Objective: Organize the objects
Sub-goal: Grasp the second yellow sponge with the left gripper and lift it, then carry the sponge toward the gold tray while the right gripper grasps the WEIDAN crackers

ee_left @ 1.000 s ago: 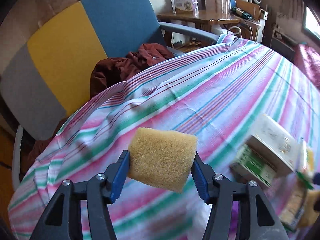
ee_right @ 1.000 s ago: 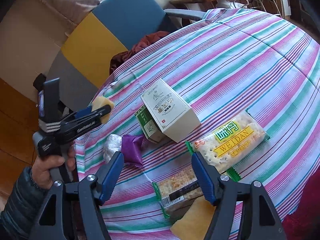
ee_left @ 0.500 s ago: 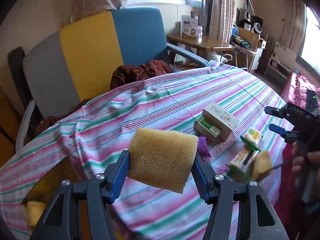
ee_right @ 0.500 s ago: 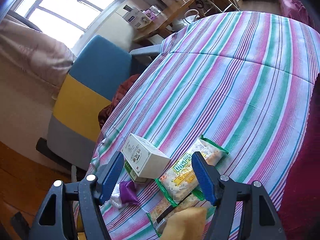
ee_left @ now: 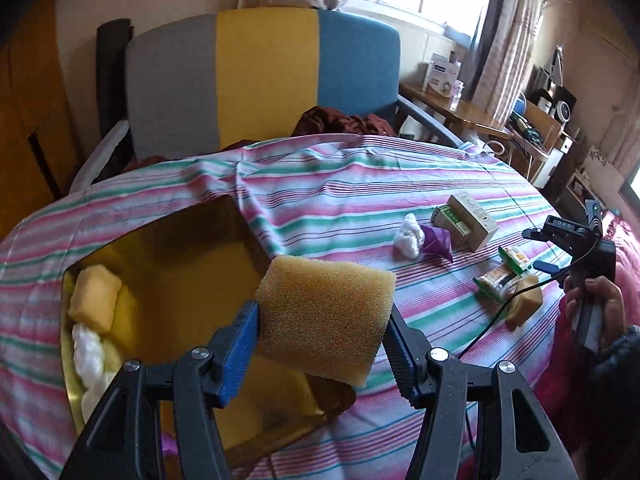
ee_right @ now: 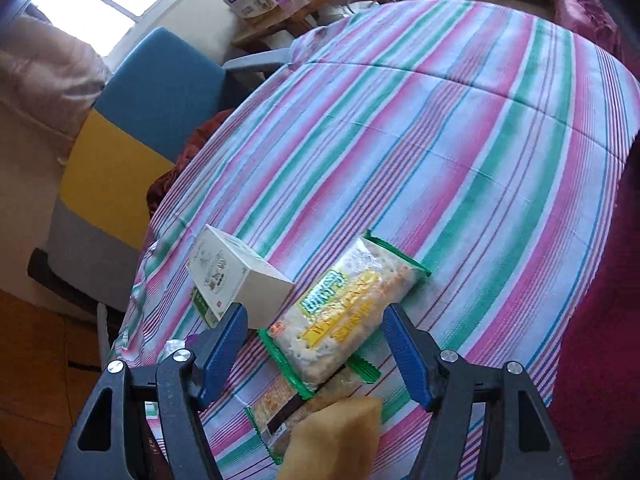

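L view only: yellow bin (ee_left: 168, 280), sponge (ee_left: 324, 316) in left gripper (ee_left: 320, 344).

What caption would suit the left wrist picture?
Left gripper holds a yellow sponge above the open yellow box.

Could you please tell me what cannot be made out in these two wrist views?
- Yellow bin, left wrist view: its near part is hidden behind the sponge and left gripper.
- Second sponge, right wrist view: cut off by the bottom edge.
- Lower cracker pack: label too blurred to read.
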